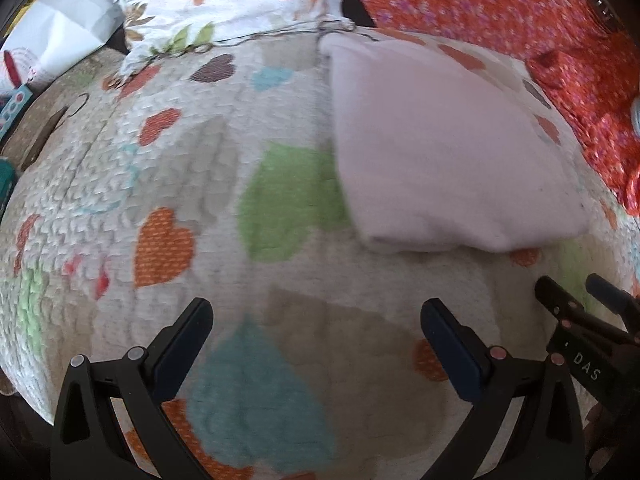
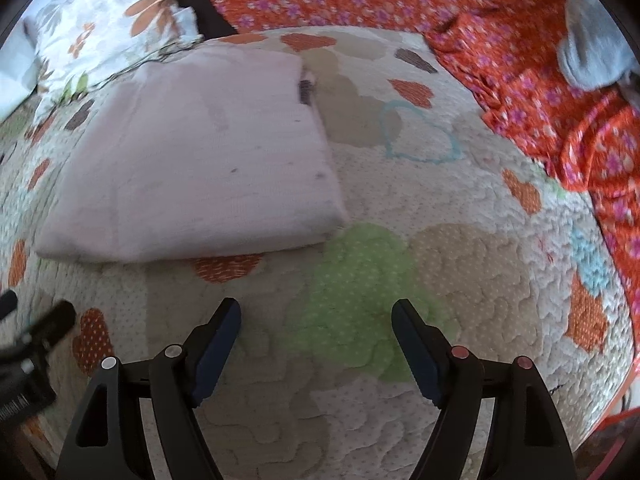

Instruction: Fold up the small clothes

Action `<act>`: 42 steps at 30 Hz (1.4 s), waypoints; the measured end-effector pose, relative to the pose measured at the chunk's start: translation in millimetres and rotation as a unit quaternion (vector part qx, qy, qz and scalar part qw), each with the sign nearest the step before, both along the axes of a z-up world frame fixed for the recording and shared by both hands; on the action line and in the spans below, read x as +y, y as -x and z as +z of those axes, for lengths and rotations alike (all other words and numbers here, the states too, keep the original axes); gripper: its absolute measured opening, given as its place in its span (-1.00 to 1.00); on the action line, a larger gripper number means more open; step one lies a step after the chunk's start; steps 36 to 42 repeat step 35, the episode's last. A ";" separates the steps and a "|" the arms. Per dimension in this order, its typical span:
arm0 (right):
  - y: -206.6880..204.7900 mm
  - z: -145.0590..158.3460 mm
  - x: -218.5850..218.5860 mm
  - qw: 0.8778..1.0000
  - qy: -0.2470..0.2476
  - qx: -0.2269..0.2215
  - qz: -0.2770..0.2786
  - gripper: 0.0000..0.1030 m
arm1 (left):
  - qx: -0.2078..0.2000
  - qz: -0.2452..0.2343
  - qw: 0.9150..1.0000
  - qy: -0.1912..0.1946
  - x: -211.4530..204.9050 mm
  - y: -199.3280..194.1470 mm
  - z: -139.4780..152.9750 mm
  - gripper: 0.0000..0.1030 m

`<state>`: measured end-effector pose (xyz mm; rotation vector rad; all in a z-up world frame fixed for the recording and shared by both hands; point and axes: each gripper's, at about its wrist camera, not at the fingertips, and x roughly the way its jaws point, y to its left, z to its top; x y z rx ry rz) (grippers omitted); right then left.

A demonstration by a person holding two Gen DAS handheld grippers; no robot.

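The left hand-held gripper (image 1: 316, 326) fills the lower part of the left wrist view, tilted steeply downward, its two black fingers with dark blue pads spread wide and nothing between them. The right hand-held gripper (image 2: 316, 326) sits the same way in the lower part of the right wrist view, pointing steeply down, jaws wide apart and empty. Each shows in the other's view: the right one at the lower right edge of the left view, the left one, blurred, at the lower left edge of the right view.
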<state>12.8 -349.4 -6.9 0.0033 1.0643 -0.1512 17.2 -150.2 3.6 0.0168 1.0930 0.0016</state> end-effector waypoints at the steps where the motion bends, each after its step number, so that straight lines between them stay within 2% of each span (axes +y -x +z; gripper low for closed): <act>1: -0.2 0.2 2.2 1.000 0.002 -0.001 0.003 0.59 | 0.001 0.002 1.000 -0.001 3.6 1.0 -0.2 1.00; 10: 3.1 1.5 15.0 1.000 0.009 -0.016 0.015 0.60 | 0.005 -0.006 1.000 -0.020 25.3 13.6 -8.3 1.00; 19: 5.7 -0.1 36.5 0.998 0.019 -0.025 0.052 0.60 | 0.016 0.003 1.000 -0.001 36.2 16.6 -13.7 1.00; 42: 4.7 0.7 34.1 0.998 0.009 -0.024 0.048 0.60 | 0.010 -0.003 1.000 0.003 32.9 16.5 -13.3 1.00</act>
